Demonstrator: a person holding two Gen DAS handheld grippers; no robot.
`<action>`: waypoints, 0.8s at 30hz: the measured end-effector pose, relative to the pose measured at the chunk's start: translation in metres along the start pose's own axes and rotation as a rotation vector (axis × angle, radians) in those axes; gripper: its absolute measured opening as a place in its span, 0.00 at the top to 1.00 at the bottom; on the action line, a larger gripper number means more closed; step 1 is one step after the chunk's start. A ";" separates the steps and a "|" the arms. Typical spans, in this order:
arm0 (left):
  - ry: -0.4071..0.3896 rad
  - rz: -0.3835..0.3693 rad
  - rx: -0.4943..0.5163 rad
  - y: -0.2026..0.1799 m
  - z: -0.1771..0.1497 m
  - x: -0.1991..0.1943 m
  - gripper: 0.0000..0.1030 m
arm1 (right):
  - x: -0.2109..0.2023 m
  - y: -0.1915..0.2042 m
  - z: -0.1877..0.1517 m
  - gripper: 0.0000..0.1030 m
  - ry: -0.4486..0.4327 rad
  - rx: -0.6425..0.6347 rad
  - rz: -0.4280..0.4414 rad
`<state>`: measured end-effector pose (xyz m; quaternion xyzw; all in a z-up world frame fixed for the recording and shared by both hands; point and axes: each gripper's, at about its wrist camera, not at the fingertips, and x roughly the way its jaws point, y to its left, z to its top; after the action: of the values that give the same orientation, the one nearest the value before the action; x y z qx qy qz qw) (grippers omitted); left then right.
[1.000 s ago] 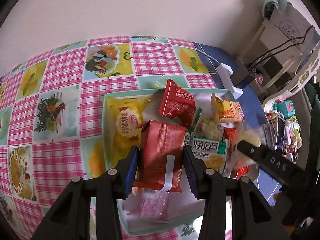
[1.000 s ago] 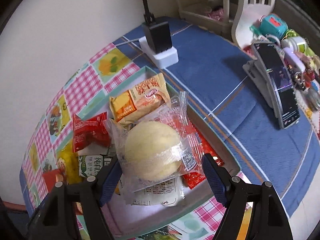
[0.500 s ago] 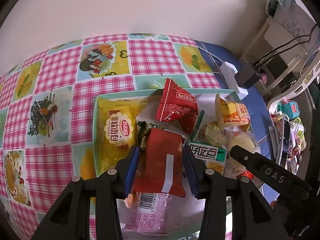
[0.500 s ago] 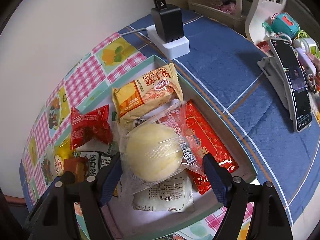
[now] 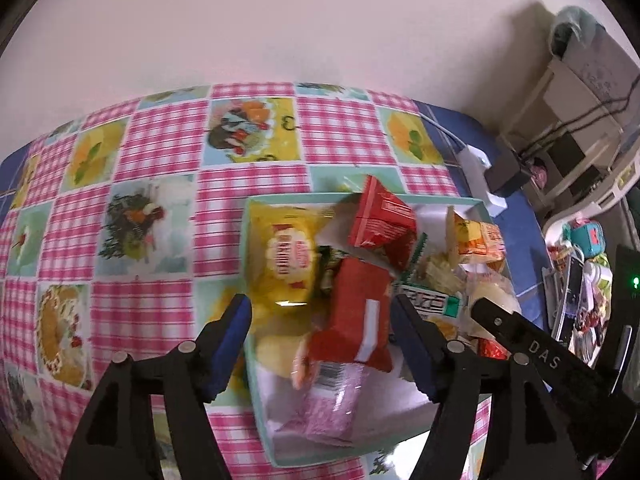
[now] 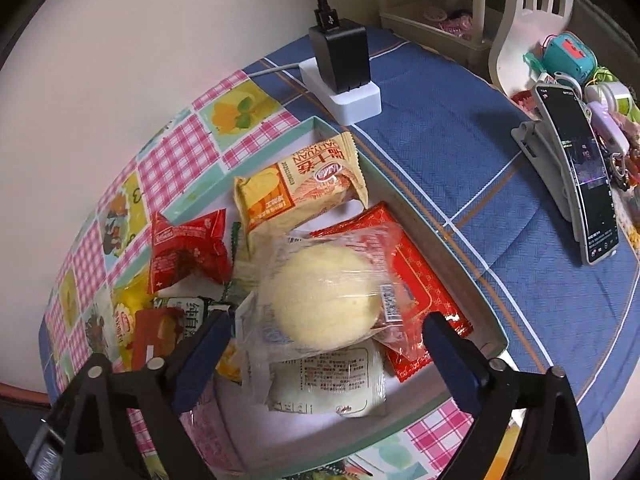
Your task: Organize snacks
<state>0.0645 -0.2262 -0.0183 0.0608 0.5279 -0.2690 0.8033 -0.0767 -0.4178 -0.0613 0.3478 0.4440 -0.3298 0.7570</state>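
both grippers over the snack tray [image 5: 468, 202], jaws opening.
left gripper [image 5: 325, 338] spread around the red packet [image 5: 356, 322], pads clear of it, packet lying on other snacks in the tray. right gripper [image 6: 327, 342] wide around the wrapped bun [image 6: 320, 300], no pad contact, bun resting in tray.

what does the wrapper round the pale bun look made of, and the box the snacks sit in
Bun wrapper: thin clear plastic film, glossy; the bun shows through, with creases, glare and printed patches.
Box: probably stiff card or thin board, matte, mint outside and white inside; its walls are thin, straight and sharp-cornered. Plastic cannot be ruled out.
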 end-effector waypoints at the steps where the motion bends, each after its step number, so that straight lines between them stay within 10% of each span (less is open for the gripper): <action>1: -0.003 0.013 -0.008 0.004 -0.001 -0.002 0.26 | -0.002 0.001 -0.002 0.03 -0.004 -0.002 0.002; 24: -0.098 0.293 -0.139 0.090 -0.065 -0.037 0.04 | -0.048 0.042 -0.068 0.00 -0.096 -0.182 0.132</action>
<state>0.0448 -0.1117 -0.0307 0.0683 0.4909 -0.1146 0.8609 -0.0911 -0.3305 -0.0329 0.2899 0.4113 -0.2539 0.8260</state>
